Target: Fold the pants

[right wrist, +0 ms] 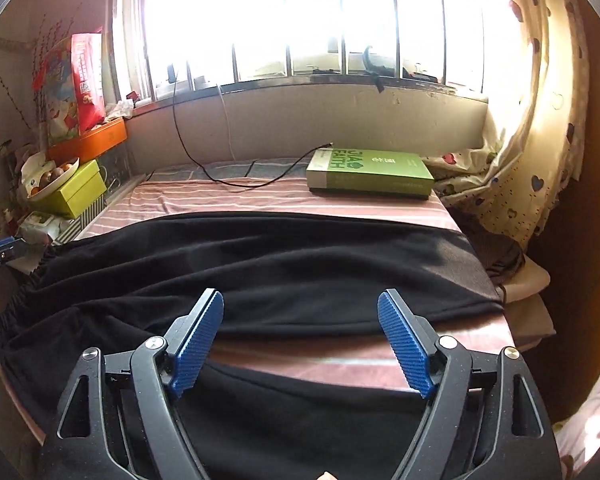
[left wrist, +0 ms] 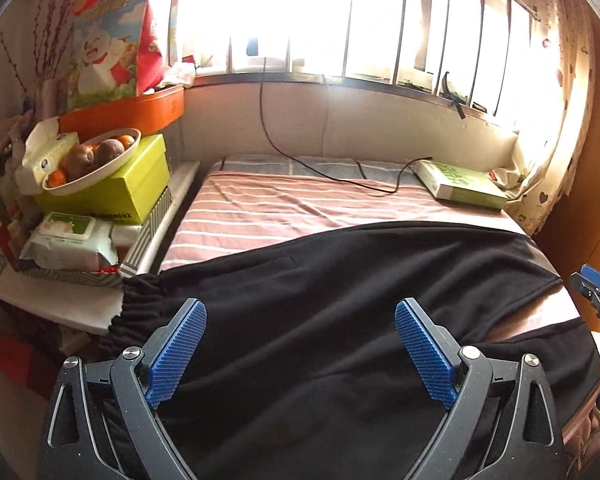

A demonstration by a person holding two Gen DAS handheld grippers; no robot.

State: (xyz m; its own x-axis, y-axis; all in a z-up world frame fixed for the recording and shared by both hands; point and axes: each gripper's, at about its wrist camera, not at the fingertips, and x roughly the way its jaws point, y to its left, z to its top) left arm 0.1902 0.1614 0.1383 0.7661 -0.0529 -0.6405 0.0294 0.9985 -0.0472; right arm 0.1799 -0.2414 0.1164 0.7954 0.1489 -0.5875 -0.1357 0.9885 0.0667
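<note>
Black pants (left wrist: 340,300) lie spread across the pink striped bed (left wrist: 260,208), their gathered elastic waistband (left wrist: 140,300) at the left edge. In the right wrist view the pants (right wrist: 260,272) show two legs with a strip of bedsheet between them. My left gripper (left wrist: 300,312) hovers above the upper part of the pants, jaws wide apart, nothing between its blue pads. My right gripper (right wrist: 300,304) hangs over the leg end, open as well and holding nothing. The right gripper's tip (left wrist: 592,280) also shows at the right edge of the left wrist view.
A green box (right wrist: 370,176) and a black cable (right wrist: 220,178) lie at the far end of the bed. Left of the bed stand a lime box (left wrist: 120,192), a fruit bowl (left wrist: 92,160) and a wipes pack (left wrist: 72,240). A heart-print curtain (right wrist: 540,160) hangs at the right.
</note>
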